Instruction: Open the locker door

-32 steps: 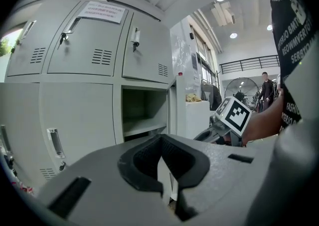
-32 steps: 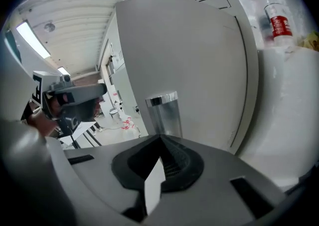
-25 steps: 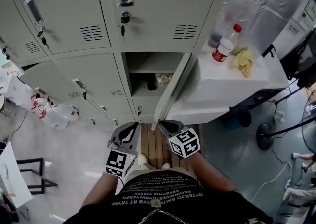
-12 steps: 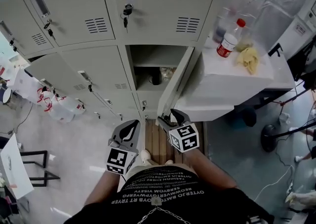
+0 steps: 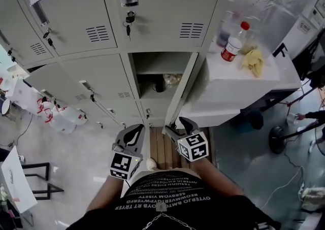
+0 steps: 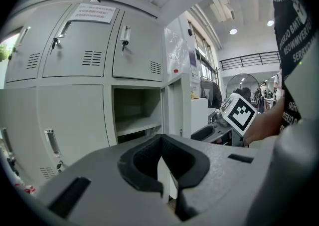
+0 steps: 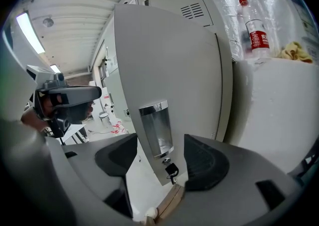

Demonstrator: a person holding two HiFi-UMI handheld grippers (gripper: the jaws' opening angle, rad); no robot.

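- Between the opening jaws of the right gripper (image 7: pixel 157 157) stands the open locker door (image 7: pixel 164 60), untouched by the pads, its recessed handle (image 7: pixel 155 127) and key (image 7: pixel 171 169) just ahead.
- Left of it, the left gripper (image 6: pixel 167 170) is pressed together, empty, facing the open compartment (image 6: pixel 134 115).

Grey metal locker door (image 5: pixel 179 92), upright, wide open.

Head view looks steeply down the locker bank (image 5: pixel 101 31) from above. Left gripper view, low, faces the open compartment (image 6: pixel 135 113). Right gripper view faces the locker door (image 7: pixel 164 65) at close range. Head view covers both.
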